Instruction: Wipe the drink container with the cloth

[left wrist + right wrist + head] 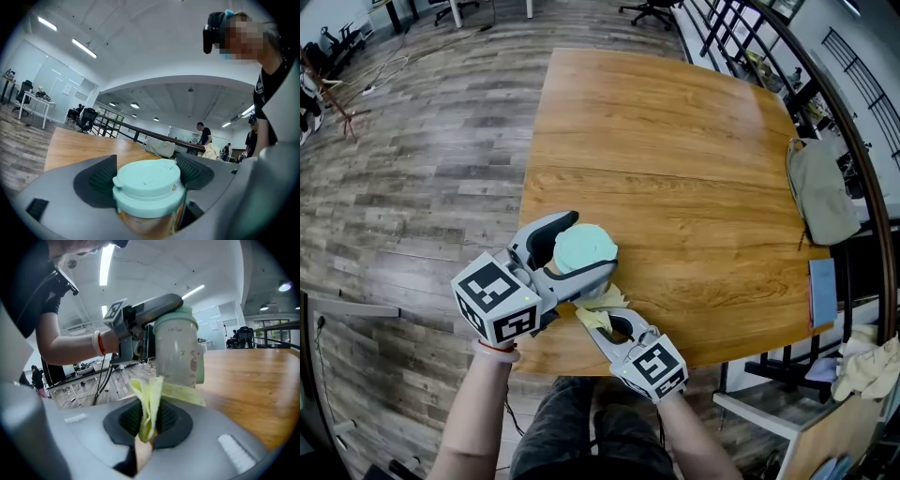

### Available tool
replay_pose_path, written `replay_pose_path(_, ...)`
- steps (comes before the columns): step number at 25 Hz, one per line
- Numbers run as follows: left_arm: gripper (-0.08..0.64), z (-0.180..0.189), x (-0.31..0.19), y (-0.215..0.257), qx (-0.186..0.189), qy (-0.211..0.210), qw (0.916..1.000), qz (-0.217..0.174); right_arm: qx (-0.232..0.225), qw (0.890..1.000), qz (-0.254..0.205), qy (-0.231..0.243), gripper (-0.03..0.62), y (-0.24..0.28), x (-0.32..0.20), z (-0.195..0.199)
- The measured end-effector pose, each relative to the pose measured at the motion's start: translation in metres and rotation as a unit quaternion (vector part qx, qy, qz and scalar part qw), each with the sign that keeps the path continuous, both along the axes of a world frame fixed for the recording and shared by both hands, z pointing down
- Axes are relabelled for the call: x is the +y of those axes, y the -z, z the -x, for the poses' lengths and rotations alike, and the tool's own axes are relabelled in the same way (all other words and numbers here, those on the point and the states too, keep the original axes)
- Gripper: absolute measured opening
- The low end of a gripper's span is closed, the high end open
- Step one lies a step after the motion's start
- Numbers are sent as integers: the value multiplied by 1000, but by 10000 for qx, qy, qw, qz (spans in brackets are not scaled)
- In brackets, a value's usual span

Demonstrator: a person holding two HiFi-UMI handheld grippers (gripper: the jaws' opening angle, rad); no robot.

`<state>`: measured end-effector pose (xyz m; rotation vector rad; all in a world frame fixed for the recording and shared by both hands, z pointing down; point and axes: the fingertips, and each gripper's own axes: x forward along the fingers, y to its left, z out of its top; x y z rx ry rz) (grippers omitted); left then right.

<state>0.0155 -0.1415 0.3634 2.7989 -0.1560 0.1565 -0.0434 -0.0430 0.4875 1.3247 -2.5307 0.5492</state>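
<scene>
My left gripper is shut on a drink container, a clear cup with a mint-green lid. It holds the cup above the near edge of the wooden table, with a jaw pad on each side just under the lid. My right gripper sits just below and right of it, shut on a yellow cloth. In the right gripper view the cloth stands pinched between the pads and its free end lies at the foot of the cup.
A grey bag lies at the table's right edge, with a blue booklet just past the edge nearer me. A black railing runs behind the table. Wooden floor spreads to the left. People stand in the background of the left gripper view.
</scene>
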Motion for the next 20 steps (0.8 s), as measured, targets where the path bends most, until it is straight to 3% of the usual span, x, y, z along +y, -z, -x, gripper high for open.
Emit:
replay_pose_path(7, 393, -2, 32, 6, 159, -386, 9966, -711, 31, 9970, -459, -616, 23, 42, 9, -46)
replay_pose_path(13, 394, 6, 53, 6, 194, 97, 9938, -1092, -107, 9929, -756, -915, 23, 75, 4, -76)
replay_pose_path(17, 394, 7, 65, 4, 72, 314, 9890, -1444, -139, 9934, -831, -779, 23, 85, -1, -86)
replay_pose_path(20, 394, 9, 66, 1, 33, 652, 9873, -1446, -162, 9950, -809, -555, 23, 87, -3, -89)
